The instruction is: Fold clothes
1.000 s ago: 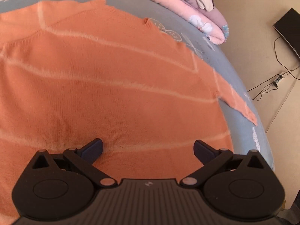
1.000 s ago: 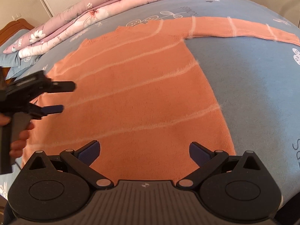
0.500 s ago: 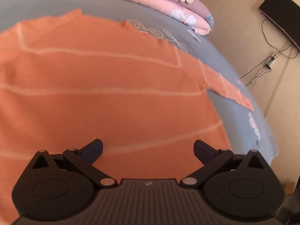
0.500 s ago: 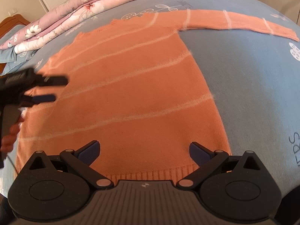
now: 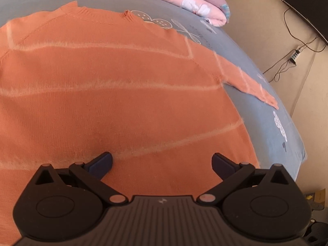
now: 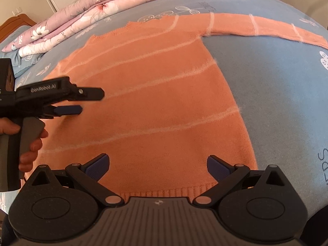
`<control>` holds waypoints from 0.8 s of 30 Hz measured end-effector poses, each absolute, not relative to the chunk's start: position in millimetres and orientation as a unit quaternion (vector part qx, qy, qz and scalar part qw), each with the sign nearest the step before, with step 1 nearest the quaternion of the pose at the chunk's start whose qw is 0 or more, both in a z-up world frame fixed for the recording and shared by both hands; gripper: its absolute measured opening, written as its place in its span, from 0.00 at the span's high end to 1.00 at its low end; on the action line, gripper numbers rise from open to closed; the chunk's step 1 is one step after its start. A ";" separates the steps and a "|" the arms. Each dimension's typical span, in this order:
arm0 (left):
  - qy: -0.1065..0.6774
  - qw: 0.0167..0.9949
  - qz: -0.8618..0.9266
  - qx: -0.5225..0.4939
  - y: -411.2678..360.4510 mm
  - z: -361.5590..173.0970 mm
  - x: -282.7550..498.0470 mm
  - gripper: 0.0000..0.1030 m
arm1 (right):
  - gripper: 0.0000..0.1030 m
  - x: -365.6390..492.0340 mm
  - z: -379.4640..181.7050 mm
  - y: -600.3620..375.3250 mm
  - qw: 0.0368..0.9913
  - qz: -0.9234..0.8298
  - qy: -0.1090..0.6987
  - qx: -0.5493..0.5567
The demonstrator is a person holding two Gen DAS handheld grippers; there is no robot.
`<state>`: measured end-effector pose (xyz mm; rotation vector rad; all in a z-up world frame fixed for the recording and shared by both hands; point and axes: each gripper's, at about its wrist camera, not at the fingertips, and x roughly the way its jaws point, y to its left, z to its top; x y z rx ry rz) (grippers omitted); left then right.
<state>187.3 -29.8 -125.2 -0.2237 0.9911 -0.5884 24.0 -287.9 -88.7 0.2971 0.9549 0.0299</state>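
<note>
Since a second ago, left gripper (image 6: 82,101) has swung further over the orange sweater (image 6: 147,102) (flat on the blue bedsheet (image 6: 276,102)); both it and right gripper (image 6: 157,165) gape empty.

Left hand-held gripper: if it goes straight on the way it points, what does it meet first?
Probably the orange knitted sweater lying flat on the blue bed sheet; the open left hand-held gripper aims at its body, though depth is unclear.

Warm soft light, fisheye-bent edges
</note>
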 end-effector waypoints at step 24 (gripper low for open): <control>0.425 0.871 -0.155 -0.193 112.0 -114.1 274.6 0.01 | 0.00 34.8 -96.2 -287.1 0.875 0.015 0.463 0.140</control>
